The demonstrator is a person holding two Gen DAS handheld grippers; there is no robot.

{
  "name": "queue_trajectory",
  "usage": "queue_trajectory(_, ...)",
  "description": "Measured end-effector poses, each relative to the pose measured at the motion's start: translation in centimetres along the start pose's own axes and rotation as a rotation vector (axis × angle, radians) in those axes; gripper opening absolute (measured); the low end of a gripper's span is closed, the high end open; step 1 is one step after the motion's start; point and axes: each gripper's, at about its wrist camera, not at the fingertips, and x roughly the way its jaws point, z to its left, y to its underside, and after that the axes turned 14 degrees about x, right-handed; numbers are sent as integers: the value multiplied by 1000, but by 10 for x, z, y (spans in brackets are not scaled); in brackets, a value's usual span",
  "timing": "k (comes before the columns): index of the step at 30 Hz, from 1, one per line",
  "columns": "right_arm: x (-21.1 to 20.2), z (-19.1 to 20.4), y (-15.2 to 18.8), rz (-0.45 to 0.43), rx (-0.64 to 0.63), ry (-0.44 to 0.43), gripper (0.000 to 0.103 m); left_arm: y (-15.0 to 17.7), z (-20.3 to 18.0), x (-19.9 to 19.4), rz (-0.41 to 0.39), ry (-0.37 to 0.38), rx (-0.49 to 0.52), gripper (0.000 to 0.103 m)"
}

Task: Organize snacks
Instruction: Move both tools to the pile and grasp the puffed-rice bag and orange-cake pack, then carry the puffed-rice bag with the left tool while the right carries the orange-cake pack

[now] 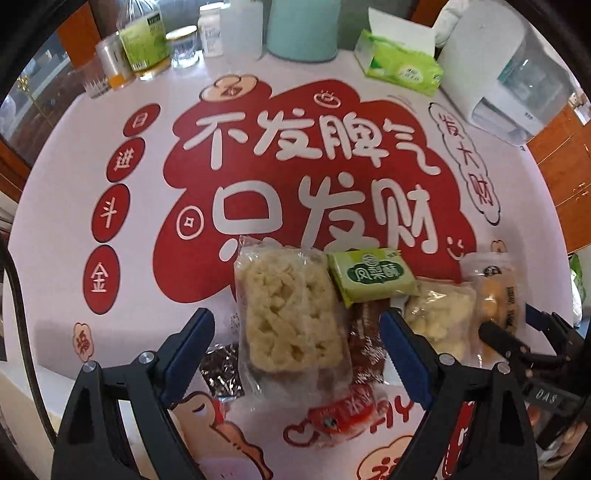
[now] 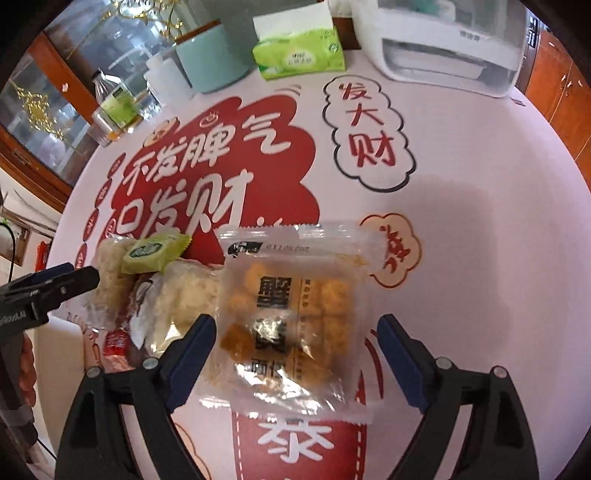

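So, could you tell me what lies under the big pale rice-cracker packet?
A dark shiny wrapper and a brown packet poke out from under the rice-cracker packet; anything further beneath is covered.

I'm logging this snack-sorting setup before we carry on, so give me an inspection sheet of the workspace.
Surface: table under a pale cloth printed with red cartoon lettering.
Job's things: pale noodle-cake packet, green pastry packet, golden snack packet, a red wrapper and others, clustered at the near edge.
Clutter: tissue pack, teal canister, bottles and jars, white appliance along the far edge.
Grippers: left hand-held gripper open around the noodle-cake packet; right hand-held gripper open around the golden snack packet.
Cables: dark cord at left.
Surroundings: wooden cabinets.
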Motion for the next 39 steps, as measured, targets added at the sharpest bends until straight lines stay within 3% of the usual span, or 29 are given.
queue_trajectory(7, 19, 7, 2, 29, -21, 68, 96, -3, -3, 20, 29, -4, 35, 89)
queue_trajectory(10, 19, 8, 4, 20, -42, 89, 94, -5, -5, 25, 39, 1, 49, 80)
queue_trajectory(12, 17, 7, 6, 7, -52, 115, 84, -5, -5, 28, 47, 3, 53, 76)
queue_trajectory(16, 12, -2, 7, 11, -30, 111, 82, -4, -1, 31, 57, 14, 70, 63)
queue_trajectory(25, 3, -16, 14, 3, -6, 122, 79, -2, -6, 31, 34, -18, 116, 56)
queue_trajectory(31, -8, -22, 24, 4, 16, 114, 75, 1, -14, 11, -16, -36, 120, 56)
queue_trajectory(39, -39, -14, 37, -26, 23, 84, 75, 23, -21, -48, -101, -17, 101, 56)
